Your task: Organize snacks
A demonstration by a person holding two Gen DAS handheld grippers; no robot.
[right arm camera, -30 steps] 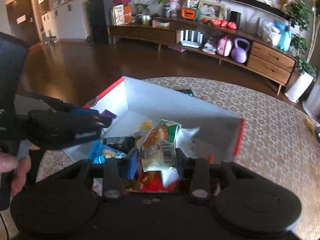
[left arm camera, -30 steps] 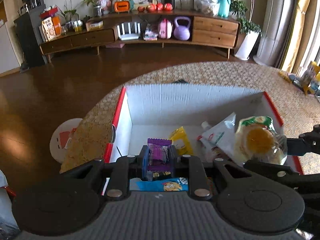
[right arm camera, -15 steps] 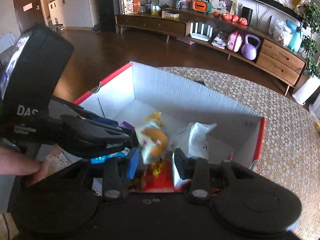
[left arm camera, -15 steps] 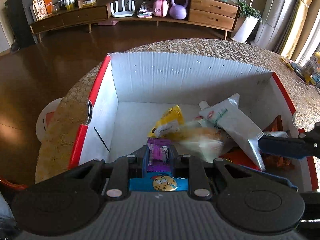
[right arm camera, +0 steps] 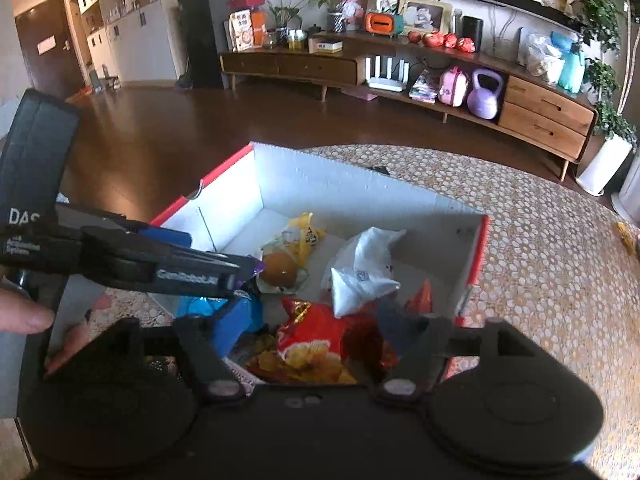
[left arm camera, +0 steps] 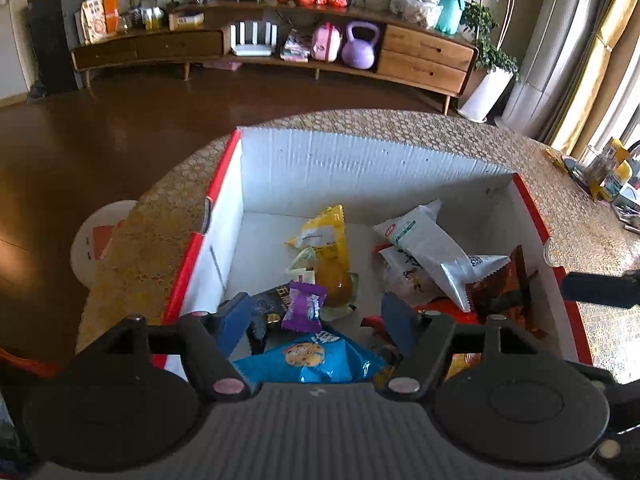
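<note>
We see our right gripper opening above the box, nothing between its jaws; a red bag lies below, the left gripper alongside.

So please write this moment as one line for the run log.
left tool: opening, small purple candy packet between, unpressed | right tool: opening, empty | red-edged white cardboard box: holds snacks

Both snacks dropped into the box

We had a purple candy clamped in our left gripper and a clear bun pack in our right gripper; both sets of jaws were opening, and the candy and bun lay loose among the packets in the box.
</note>
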